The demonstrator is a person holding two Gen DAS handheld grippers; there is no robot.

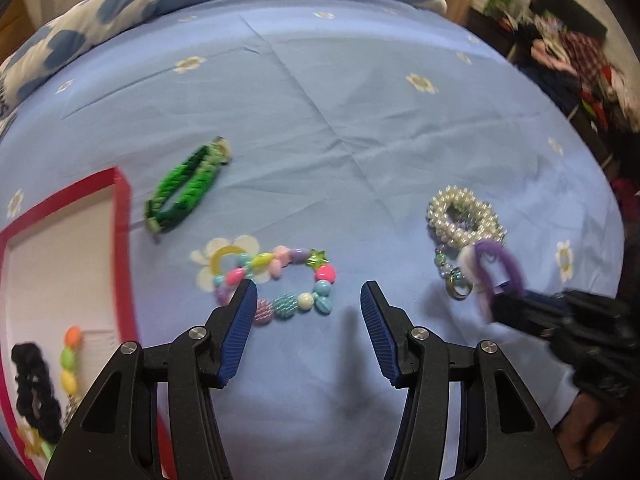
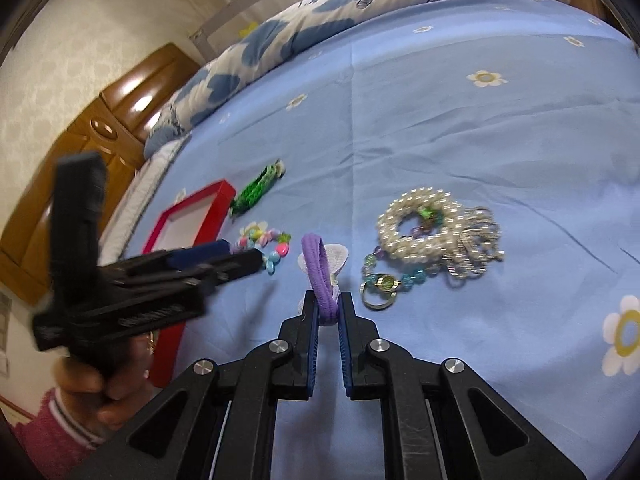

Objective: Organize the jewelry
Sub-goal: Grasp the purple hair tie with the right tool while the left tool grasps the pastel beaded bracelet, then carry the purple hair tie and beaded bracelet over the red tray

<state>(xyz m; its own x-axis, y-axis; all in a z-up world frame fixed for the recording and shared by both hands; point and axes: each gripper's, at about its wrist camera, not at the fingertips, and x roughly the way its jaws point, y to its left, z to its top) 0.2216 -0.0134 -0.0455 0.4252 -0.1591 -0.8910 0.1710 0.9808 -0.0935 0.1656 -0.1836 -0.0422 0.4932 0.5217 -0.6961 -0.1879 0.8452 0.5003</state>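
Observation:
My right gripper point(image 2: 329, 306) is shut on a purple hair tie point(image 2: 320, 276) with a white gauze bow point(image 2: 334, 258), which stands up from the blue bedsheet; it also shows in the left wrist view as the purple hair tie point(image 1: 502, 268). My left gripper point(image 1: 308, 294) is open just above a colourful bead bracelet point(image 1: 288, 284), its left finger over the bracelet's edge. A pearl bracelet point(image 2: 424, 220) lies beside a chain with a ring point(image 2: 380, 284). A green braided bracelet point(image 1: 184, 188) lies near the red box point(image 1: 122, 216), which holds a black scrunchie point(image 1: 34, 392) and a bead string point(image 1: 70, 360).
A blue sheet with daisies point(image 1: 360, 120) covers the bed; a patterned duvet point(image 2: 320, 24) is bunched at its far side. A wooden cabinet point(image 2: 96, 136) stands left of the bed. A hand in a pink sleeve point(image 2: 80, 408) holds the left gripper.

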